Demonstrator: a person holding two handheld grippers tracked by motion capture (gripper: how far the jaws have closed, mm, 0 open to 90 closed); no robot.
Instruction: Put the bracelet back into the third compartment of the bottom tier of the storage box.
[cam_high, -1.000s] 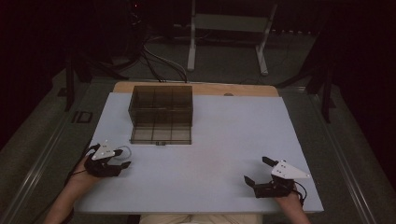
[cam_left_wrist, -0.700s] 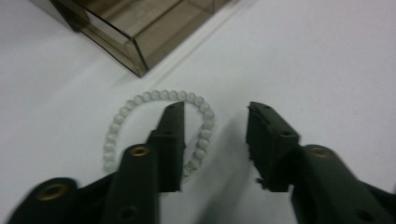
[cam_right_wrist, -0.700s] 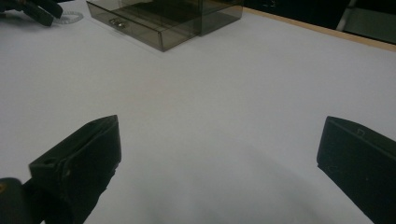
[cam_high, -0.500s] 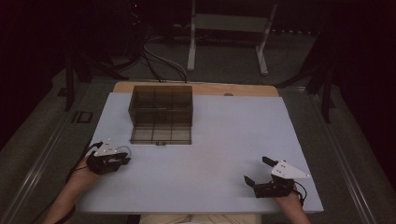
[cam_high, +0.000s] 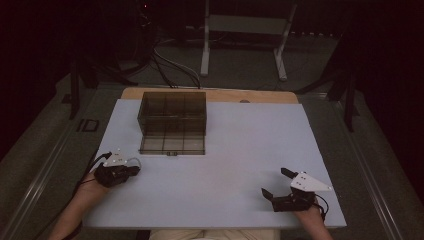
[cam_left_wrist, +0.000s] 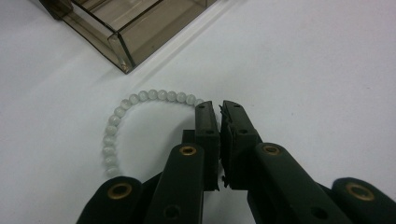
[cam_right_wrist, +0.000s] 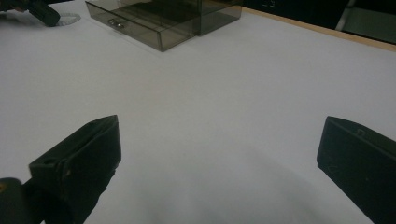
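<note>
A white bead bracelet (cam_left_wrist: 140, 96) lies on the white table (cam_high: 235, 150) close to the front corner of a smoky clear drawer box (cam_high: 172, 114), whose bottom drawer (cam_high: 172, 145) is pulled out. My left gripper (cam_left_wrist: 219, 105) has just been closing. Its jaws now stand together on the bracelet's right end, and the beads run in under the tips. In the high view it sits at the table's left front (cam_high: 131, 169). My right gripper (cam_high: 275, 181) rests at the right front, open, with nothing between its jaws (cam_right_wrist: 219, 154).
The drawer box (cam_right_wrist: 163, 18) stands at the back left of the table, and its open drawer has a small knob (cam_right_wrist: 115, 23). A wooden strip (cam_high: 250, 95) edges the table's far side. Beyond it are a metal stand (cam_high: 240, 30) and cables (cam_high: 165, 65) on the floor.
The left gripper's jaws have closed together at the bracelet. Both hands have kept their places, and the right gripper is unchanged.
</note>
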